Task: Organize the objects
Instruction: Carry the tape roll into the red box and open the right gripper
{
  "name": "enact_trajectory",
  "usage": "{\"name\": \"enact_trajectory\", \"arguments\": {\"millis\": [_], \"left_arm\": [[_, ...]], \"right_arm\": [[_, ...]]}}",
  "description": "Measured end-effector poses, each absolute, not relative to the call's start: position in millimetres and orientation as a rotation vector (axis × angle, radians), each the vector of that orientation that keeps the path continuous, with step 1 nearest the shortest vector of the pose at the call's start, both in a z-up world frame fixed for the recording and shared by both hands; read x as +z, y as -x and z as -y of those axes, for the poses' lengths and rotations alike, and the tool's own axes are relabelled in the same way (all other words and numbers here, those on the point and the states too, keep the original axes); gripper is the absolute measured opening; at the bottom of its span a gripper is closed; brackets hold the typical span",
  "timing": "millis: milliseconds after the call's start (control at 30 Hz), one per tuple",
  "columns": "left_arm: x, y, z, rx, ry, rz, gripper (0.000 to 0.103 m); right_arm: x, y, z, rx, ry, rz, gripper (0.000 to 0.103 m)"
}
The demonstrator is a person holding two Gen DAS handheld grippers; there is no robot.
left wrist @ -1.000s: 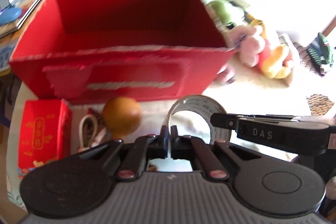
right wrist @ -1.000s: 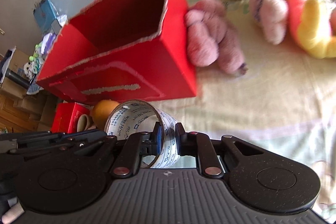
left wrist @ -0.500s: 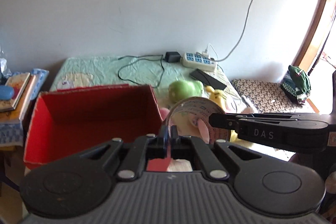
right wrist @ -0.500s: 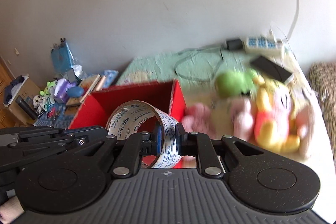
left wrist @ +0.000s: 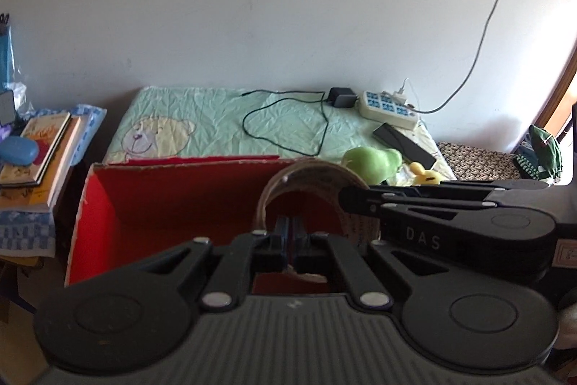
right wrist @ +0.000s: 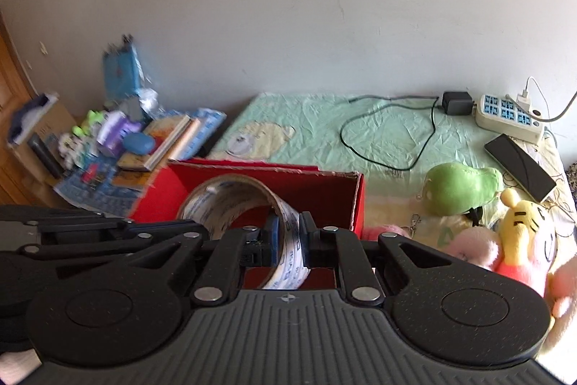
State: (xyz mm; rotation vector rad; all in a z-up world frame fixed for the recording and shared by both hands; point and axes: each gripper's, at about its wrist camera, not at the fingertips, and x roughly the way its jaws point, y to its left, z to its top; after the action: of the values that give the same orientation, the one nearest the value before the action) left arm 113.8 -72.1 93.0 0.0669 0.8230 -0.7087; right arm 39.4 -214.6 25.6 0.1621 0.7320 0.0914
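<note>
We see both grippers pinching one tape roll [right wrist: 234, 204] above the red box [left wrist: 180, 201]: our left gripper [left wrist: 291, 233] grips its wall edge-on, our right gripper [right wrist: 288, 237] clamps its printed band. Plush toys [right wrist: 461, 190] lie right of the right gripper.

The bed [right wrist: 310, 118] carries a red box [right wrist: 355, 201], plush toys [right wrist: 458, 186], power strip [right wrist: 508, 112] and cable [right wrist: 389, 139].
</note>
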Motion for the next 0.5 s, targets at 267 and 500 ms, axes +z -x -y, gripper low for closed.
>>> {"name": "enact_trajectory", "arguments": {"millis": [267,500], "left_arm": [[38.4,-169.0,69.4,-0.727,-0.114,-0.932,0.0],[-5.8,-202.3,78.3,-0.758,-0.123,-1.048,0.0]], "right_arm": [[-12.5,-78.8,195.5,0.014,-0.105,-0.846,0.013],[-38.5,-99.1,187.9,-0.054,-0.096,-0.921,0.014]]}}
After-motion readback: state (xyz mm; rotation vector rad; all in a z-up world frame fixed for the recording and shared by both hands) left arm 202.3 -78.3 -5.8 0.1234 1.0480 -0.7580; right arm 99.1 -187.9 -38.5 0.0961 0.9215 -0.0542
